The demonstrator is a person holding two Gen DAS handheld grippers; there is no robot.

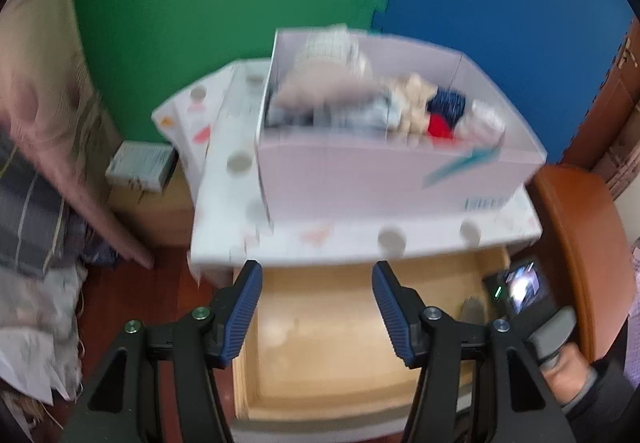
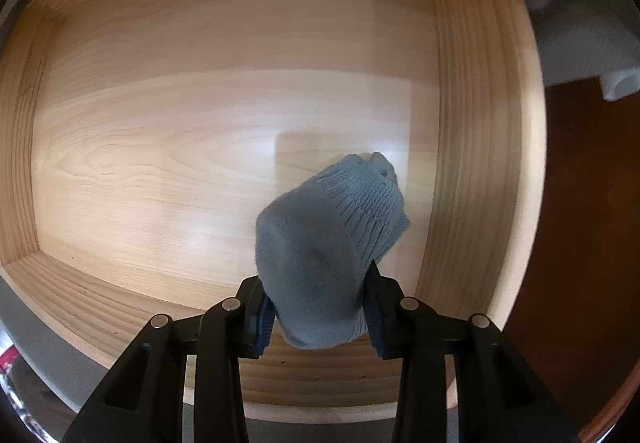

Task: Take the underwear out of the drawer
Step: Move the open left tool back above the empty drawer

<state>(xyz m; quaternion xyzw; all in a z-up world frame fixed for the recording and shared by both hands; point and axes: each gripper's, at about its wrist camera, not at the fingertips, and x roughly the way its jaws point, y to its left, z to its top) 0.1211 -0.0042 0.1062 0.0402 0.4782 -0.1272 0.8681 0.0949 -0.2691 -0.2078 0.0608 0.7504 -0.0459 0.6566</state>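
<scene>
Your grey-blue knitted garment (image 2: 328, 243), sock-like in shape, is pinched between the pads of your right gripper (image 2: 320, 317), hanging over the bare floor of the pale wooden drawer (image 2: 160, 147). You are at the lift-out step: raise it straight up past the drawer wall. Your left gripper (image 1: 316, 307) is spread and empty, facing the white box of clothes (image 1: 400, 179). Its label is too blurred to read.

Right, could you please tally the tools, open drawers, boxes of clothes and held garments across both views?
Tools: 2, the left tool, open and holding nothing, and the right tool
Open wooden drawer: 1
White box of clothes: 1
Blue-grey sock gripped by the right tool: 1
Total: 5
</scene>
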